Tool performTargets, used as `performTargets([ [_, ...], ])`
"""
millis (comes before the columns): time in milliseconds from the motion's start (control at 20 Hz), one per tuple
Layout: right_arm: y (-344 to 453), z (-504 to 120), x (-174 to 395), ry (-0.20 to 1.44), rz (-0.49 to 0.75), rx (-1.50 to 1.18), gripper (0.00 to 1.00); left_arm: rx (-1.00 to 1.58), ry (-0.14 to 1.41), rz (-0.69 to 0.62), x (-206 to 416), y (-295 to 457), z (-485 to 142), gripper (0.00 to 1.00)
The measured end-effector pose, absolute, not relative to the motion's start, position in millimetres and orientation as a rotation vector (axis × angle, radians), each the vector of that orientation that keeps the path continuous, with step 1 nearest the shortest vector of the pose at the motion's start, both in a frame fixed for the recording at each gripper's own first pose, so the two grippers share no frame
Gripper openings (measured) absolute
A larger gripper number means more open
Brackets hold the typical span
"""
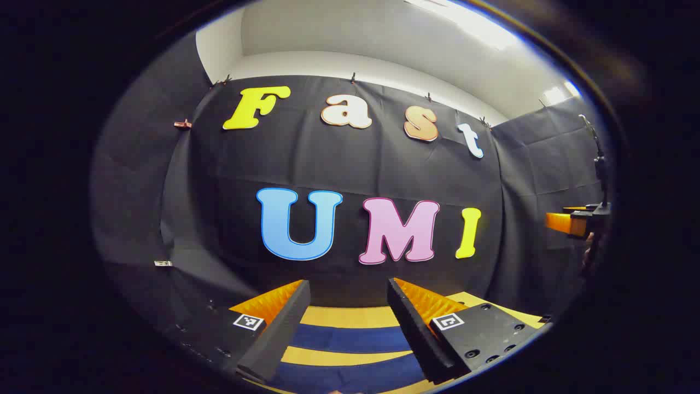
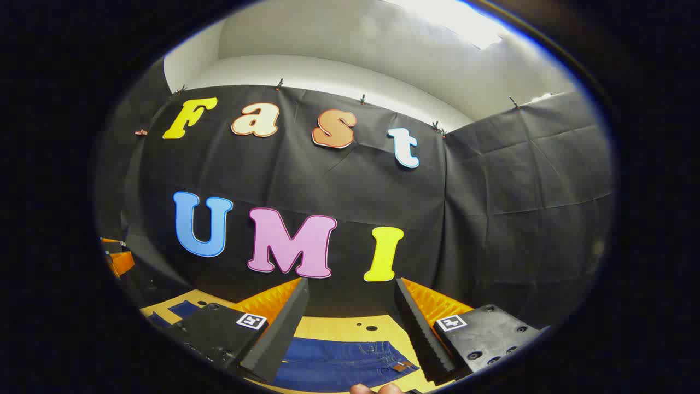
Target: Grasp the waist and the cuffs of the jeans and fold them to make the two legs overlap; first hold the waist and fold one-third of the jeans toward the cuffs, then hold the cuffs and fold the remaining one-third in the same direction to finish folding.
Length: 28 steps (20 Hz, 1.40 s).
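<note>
Blue jeans [image 2: 339, 361] lie flat on the yellow table [image 2: 339, 328], below and between the fingers of my right gripper [image 2: 351, 282]. The waist end, with a pocket and a small leather patch, faces right. This gripper is open and holds nothing, raised above the cloth. In the left gripper view the two legs of the jeans [image 1: 350, 339] show as two blue bands across the table [image 1: 339, 316]. My left gripper [image 1: 348, 284] hovers over them, open and empty. Each gripper also appears at the edge of the other's view: the right gripper [image 1: 569, 221] and the left gripper [image 2: 117, 261].
The black cloth wall [image 2: 492, 219] closes off the far side and the right of the table. A person's fingertips [image 2: 377, 388] show at the bottom edge of the right gripper view. Two small holes [image 2: 372, 328] mark the tabletop beyond the jeans.
</note>
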State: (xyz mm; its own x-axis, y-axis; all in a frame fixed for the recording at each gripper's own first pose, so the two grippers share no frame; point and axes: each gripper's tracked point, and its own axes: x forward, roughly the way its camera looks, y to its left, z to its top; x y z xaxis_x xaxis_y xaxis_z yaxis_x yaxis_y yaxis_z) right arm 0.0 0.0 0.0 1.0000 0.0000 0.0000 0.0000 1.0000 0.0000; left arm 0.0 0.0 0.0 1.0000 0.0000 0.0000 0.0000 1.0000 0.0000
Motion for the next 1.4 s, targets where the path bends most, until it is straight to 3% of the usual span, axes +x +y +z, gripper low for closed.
performTargets([
  [350, 4.2, 14.9, -29.7, -0.001, -0.081, -0.002, 0.96, -0.043, 0.029, -0.115, -3.4, 5.0, -12.7, 0.96],
  [650, -4.9, 20.3, -42.8, 0.003, -0.136, -0.012, 0.96, -0.043, 0.016, -0.129, -5.7, 13.7, -8.5, 0.96],
  [1400, -19.1, 31.8, -28.2, -0.012, -0.162, -0.008, 0.96, 0.04, 0.037, -0.033, -28.0, 70.8, -16.5, 0.96],
])
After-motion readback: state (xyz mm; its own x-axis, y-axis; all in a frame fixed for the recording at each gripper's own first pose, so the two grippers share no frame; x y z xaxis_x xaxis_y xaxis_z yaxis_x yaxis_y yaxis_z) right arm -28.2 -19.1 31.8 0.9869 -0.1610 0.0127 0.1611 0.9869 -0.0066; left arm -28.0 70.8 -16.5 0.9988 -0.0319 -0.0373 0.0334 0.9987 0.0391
